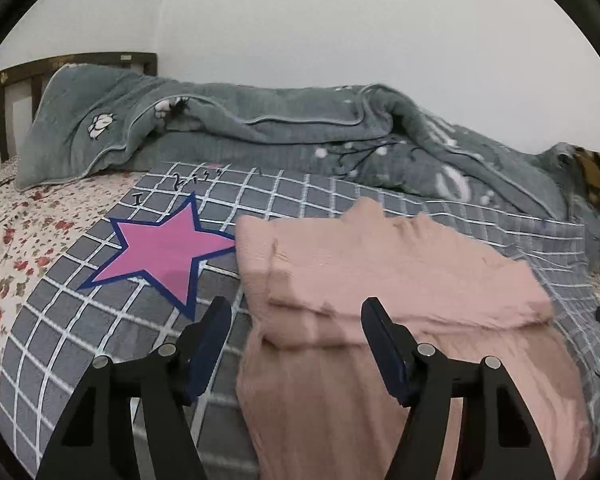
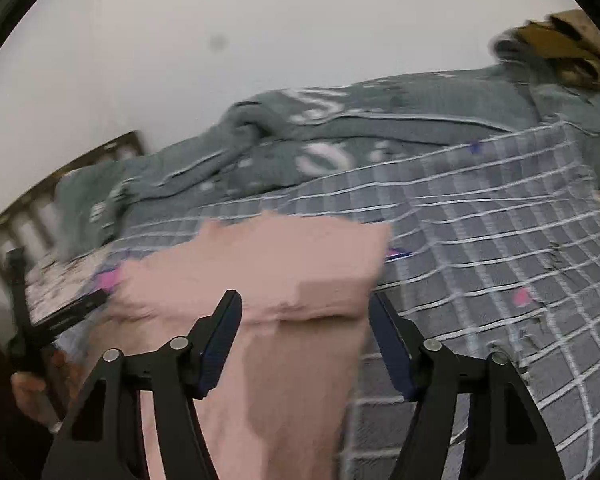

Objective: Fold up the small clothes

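Pink garment (image 1: 380,272) lies on the checked grey sheet (image 1: 80,340) beside the pink star (image 1: 168,256); from our left wrist we see its top part doubled over the lower part, and our left gripper (image 1: 296,328) hangs released above it, holding nothing. Over to the right wrist, blurred: one fold laid, long lower part left, we judge; right gripper (image 2: 306,320) spread, empty.

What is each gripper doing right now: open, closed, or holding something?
Left gripper: open, holding nothing, above the pink garment.
Right gripper: open, holding nothing, above the same garment.
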`<move>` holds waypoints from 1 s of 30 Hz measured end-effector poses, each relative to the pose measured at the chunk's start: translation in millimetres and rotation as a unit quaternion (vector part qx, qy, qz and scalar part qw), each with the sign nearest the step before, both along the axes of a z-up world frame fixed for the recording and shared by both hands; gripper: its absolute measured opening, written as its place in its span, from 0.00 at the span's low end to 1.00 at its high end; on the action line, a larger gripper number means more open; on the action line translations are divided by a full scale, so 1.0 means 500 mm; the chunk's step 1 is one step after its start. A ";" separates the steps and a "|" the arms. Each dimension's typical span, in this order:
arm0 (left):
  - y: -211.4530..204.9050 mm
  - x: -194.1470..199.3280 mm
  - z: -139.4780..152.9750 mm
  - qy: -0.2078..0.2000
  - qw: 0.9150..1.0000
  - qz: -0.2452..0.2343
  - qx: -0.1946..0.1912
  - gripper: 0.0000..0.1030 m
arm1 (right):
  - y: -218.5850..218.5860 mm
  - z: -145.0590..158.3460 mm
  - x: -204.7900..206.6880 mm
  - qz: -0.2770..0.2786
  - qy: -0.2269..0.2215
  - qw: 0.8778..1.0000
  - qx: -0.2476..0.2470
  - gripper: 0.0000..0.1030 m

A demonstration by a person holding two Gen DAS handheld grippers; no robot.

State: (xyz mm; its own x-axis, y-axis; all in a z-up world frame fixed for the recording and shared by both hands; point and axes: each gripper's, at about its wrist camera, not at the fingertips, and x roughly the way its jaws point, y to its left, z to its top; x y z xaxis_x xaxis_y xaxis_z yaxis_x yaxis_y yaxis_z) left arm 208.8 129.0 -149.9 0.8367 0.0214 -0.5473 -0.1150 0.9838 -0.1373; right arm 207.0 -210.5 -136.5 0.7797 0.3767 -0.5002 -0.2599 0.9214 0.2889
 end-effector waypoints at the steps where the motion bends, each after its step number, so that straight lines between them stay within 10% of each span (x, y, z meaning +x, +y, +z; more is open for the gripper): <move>1: -0.002 -0.019 0.004 0.000 1.000 -0.012 -0.011 0.63 | 0.004 0.000 -0.019 0.004 -0.004 1.000 -0.001 0.56; 11: 0.002 -0.219 -0.030 0.012 0.999 -0.032 -0.014 0.65 | -0.012 -0.050 -0.210 -0.020 0.013 0.998 -0.051 0.56; 19: 0.014 -0.351 -0.084 0.044 0.995 -0.047 -0.070 0.65 | -0.065 -0.086 -0.377 -0.038 0.021 0.999 0.001 0.48; 30: -0.031 -0.389 -0.122 0.057 0.995 -0.059 -0.065 0.64 | -0.017 -0.115 -0.373 -0.033 0.051 0.998 -0.028 0.48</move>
